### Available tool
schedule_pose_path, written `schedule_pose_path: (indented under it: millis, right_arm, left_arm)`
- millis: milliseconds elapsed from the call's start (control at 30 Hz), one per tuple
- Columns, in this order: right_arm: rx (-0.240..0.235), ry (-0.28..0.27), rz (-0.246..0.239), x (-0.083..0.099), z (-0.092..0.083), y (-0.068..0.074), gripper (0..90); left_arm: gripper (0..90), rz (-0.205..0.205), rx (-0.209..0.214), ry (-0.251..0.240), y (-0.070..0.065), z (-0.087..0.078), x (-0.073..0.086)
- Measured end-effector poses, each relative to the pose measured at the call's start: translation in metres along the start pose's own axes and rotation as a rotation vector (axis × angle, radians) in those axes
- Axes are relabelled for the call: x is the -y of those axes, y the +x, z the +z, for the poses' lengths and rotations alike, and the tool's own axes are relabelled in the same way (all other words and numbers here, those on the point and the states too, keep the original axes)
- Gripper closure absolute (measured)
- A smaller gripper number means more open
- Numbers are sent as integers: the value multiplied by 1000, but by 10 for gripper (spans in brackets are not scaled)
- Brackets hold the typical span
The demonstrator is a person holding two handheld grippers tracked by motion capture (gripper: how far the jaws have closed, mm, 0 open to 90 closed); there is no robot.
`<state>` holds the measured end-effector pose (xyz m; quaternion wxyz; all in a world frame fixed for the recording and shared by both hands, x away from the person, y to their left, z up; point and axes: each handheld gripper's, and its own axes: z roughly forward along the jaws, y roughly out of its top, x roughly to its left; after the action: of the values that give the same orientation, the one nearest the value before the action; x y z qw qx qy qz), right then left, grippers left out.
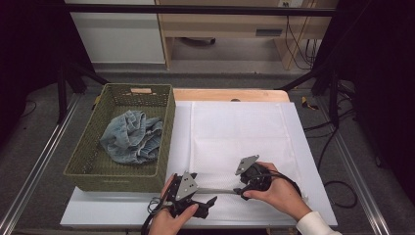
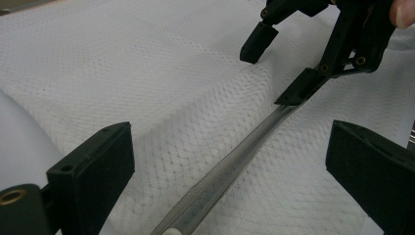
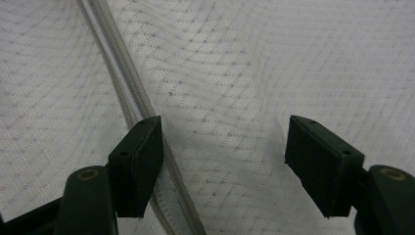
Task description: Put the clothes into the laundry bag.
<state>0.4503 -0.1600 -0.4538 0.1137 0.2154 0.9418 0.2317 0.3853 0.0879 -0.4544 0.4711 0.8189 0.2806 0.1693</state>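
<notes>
High view first: we see a white mesh bag [image 1: 240, 137] spread flat on the table [image 1: 313, 161], its zipper edge [image 1: 215, 190] running between our left gripper [image 1: 211, 200] and right gripper [image 1: 239, 191] at the near side; a green basket [image 1: 166, 132] holding crumpled denim [image 1: 131, 136] sits to the left. Left gripper view shows our jaws spread wide, holding nothing, with the zipper [image 2: 230, 166] running between them toward the other gripper [image 2: 276, 68], whose lower jaw touches the zipper's far end. Right gripper view shows jaws likewise released, one jaw beside the zipper [image 3: 132, 88] on the mesh. We judge we should pinch the fabric near the zipper and keep it taut. Beyond the table lie grey floor, cables and a wooden desk [image 1: 225, 24].
</notes>
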Motion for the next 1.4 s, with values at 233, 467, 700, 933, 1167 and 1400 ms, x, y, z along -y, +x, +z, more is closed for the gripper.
schedule_pose_path:
  millis: [233,467,700,933,1167,1400]
  right_arm:
    - [-4,8,-1,2,3,1,265]
    - [-5,16,5,2,4,1,350]
    - [-31,6,-13,3,3,1,550]
    - [-33,-4,-66,3,2,6,812]
    - [-23,-53,-34,3,-4,-1,894]
    - [-2,-113,-4,2,-5,-6,897]
  left_arm:
    - [41,7,1,6,-1,1,0]
    - [40,5,3,8,-1,1,0]
    - [40,7,4,10,-1,1,0]
    - [41,8,3,8,-2,1,1]
    - [41,8,3,9,-1,1,0]
    - [40,4,2,10,-1,0,-1]
